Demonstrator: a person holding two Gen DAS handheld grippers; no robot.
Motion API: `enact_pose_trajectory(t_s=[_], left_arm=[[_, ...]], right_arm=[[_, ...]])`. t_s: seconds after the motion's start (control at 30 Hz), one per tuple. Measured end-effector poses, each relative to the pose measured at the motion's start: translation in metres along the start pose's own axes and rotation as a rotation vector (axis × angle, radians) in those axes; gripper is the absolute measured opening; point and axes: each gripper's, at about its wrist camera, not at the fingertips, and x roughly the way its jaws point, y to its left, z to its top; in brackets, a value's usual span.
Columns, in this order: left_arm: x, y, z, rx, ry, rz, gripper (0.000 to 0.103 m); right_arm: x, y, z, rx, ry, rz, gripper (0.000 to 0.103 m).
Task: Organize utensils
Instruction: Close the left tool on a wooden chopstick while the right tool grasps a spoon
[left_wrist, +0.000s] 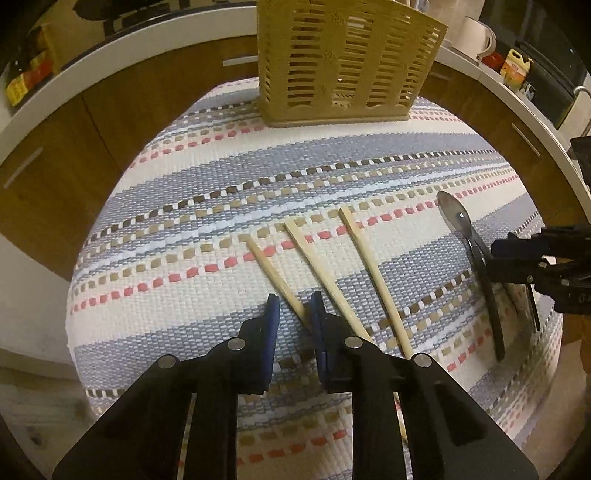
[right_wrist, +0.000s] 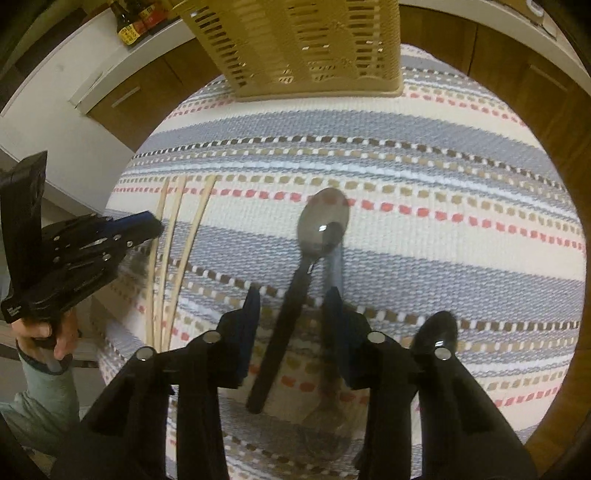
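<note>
Three wooden chopsticks (left_wrist: 317, 266) lie side by side on a striped woven mat (left_wrist: 207, 177). My left gripper (left_wrist: 293, 308) is open, low over the mat, its fingers either side of the leftmost chopstick's near end. A spoon with a black handle (right_wrist: 295, 288) lies on the mat; my right gripper (right_wrist: 291, 302) is open with its fingers either side of the handle. A second black spoon (right_wrist: 436, 332) lies to the right of it. The spoon (left_wrist: 454, 216) and the right gripper (left_wrist: 517, 262) also show in the left wrist view. A tan slotted utensil basket (left_wrist: 343, 62) stands upright at the mat's far edge.
The mat covers a small table with drop-offs on all sides. Brown cabinets with a white counter (left_wrist: 55, 92) curve behind. Sauce bottles (right_wrist: 129, 22) stand on the counter at the left, a white kettle (left_wrist: 476, 37) and a yellow bottle (left_wrist: 515, 68) at the right.
</note>
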Motion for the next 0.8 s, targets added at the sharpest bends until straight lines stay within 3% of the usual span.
enact_pose_trajectory(t_s=[0.1,0.3,0.37,0.4,0.43,0.67,0.8], left_arm=[[0.004,-0.003,0.004,0.021,0.01,0.001,0.022],[0.009,-0.017,0.007,0.108,-0.015,0.07,0.026],[0.009,-0.017,0.008,0.122,-0.02,0.063,0.024],[0.01,-0.016,0.009,0.127,-0.026,0.064,0.014],[0.01,-0.015,0.009,0.136,-0.036,0.064,0.011],[0.008,0.0,0.01,0.125,-0.034,-0.023,0.009],[0.006,0.008,0.011,0.106,-0.001,-0.037,0.017]], right_arm=[[0.006,0.003,0.0,0.015,0.028,0.039,0.03],[0.013,0.009,0.009,0.034,0.022,-0.03,0.029],[0.016,0.011,0.016,0.029,0.013,-0.057,0.029],[0.017,0.013,0.019,0.026,0.01,-0.068,0.029],[0.018,0.015,0.023,0.02,0.005,-0.082,0.029],[0.025,0.03,0.033,-0.081,-0.02,-0.16,0.024],[0.026,0.022,0.035,-0.039,-0.012,-0.21,0.026]])
